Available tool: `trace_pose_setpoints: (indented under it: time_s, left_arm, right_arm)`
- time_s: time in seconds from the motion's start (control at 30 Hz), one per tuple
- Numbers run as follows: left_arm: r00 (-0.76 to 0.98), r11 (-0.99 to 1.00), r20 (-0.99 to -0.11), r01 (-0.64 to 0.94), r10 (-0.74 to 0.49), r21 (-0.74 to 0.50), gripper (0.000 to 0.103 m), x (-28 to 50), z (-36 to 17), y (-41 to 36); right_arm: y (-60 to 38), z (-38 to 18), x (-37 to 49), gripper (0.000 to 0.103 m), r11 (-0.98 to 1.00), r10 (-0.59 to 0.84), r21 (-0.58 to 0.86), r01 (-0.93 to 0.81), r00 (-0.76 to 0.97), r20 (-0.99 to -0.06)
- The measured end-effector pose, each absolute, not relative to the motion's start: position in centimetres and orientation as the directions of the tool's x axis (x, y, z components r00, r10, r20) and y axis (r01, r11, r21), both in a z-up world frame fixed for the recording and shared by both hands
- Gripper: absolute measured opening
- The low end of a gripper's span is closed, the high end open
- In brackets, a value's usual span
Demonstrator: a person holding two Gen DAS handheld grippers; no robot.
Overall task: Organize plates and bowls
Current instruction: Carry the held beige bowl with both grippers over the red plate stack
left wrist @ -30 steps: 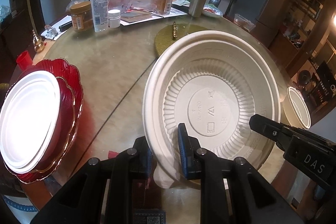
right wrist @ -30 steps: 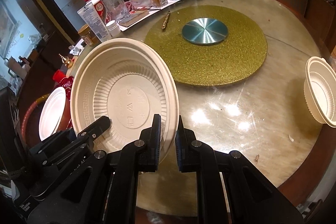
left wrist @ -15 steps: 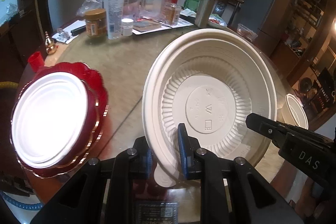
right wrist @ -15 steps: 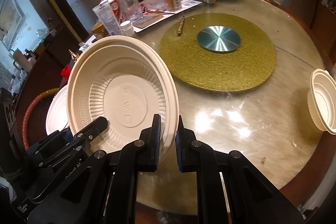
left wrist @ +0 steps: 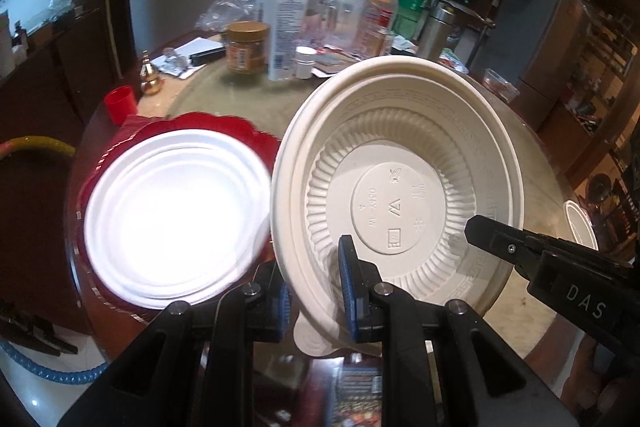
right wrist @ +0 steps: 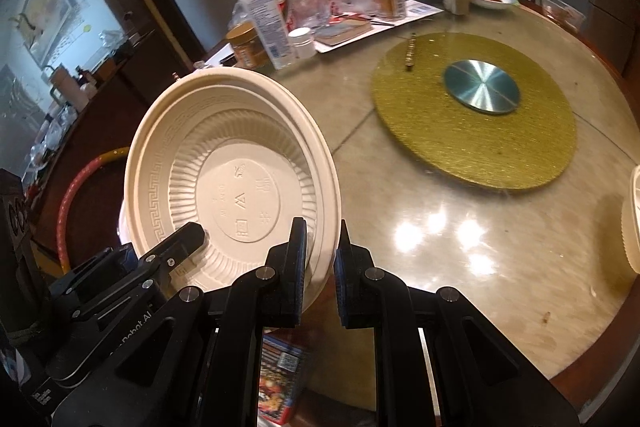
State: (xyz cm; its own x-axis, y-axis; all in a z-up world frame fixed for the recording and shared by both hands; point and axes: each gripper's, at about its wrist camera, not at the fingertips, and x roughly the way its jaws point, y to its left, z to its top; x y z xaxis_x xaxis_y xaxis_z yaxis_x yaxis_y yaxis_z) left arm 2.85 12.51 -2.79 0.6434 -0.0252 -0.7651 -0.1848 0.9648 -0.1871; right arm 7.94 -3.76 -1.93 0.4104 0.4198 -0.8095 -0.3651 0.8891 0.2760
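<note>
A large beige ribbed bowl [left wrist: 400,187] is held in the air, tilted, by both grippers. My left gripper [left wrist: 314,291] is shut on its near-left rim. My right gripper [right wrist: 320,259] is shut on its right rim, and its finger shows in the left wrist view [left wrist: 496,235]. The bowl also shows in the right wrist view [right wrist: 224,187]. To the left, a white plate [left wrist: 172,223] lies on a red scalloped plate [left wrist: 224,123] at the table's edge. A small white bowl [left wrist: 580,227] sits at the far right, also seen in the right wrist view [right wrist: 632,223].
A round table [right wrist: 460,235] carries a gold turntable mat [right wrist: 480,131] with a metal disc [right wrist: 482,93]. Bottles, jars and papers [left wrist: 280,39] crowd the far side. A red cup [left wrist: 120,105] stands at the left edge. A hose [left wrist: 44,375] lies on the floor.
Both grippers have carried the beige bowl left toward the stacked plates and lifted it. The white and red plates now sit closer beside the bowl. Both grips are unchanged.
</note>
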Motion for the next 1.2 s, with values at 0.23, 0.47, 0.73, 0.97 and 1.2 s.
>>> trace_pose_setpoints:
  time_s: [0.23,0.47,0.73,0.97,1.2]
  left_arm:
    - [0.652,0.96,-0.759,-0.216,0.007,-0.177,0.02,2.0,-2.4,14.2]
    - [0.663,0.958,-0.748,-0.219,0.009,-0.183,0.02,1.7,-2.1,15.0]
    - [0.668,0.964,-0.744,-0.197,-0.001,-0.179,0.02,1.8,-1.9,15.0]
    - [0.66,0.954,-0.75,-0.25,0.042,-0.166,0.02,0.9,-2.0,16.4]
    - [0.651,0.941,-0.755,-0.298,0.078,-0.16,0.02,0.9,-2.3,18.8]
  right_arm:
    - [-1.8,-1.7,7.5,0.012,0.872,0.443,0.282,-0.399,0.4,-0.803]
    - [-0.9,-1.4,7.0,0.012,0.867,0.449,0.281,-0.412,0.4,-0.799]
    - [-1.1,-0.5,6.8,0.012,0.868,0.452,0.284,-0.407,0.413,-0.79]
    - [0.9,-0.9,6.9,0.012,0.844,0.477,0.291,-0.449,0.382,-0.792]
    - [3.9,-1.1,7.4,0.012,0.825,0.486,0.284,-0.489,0.355,-0.799]
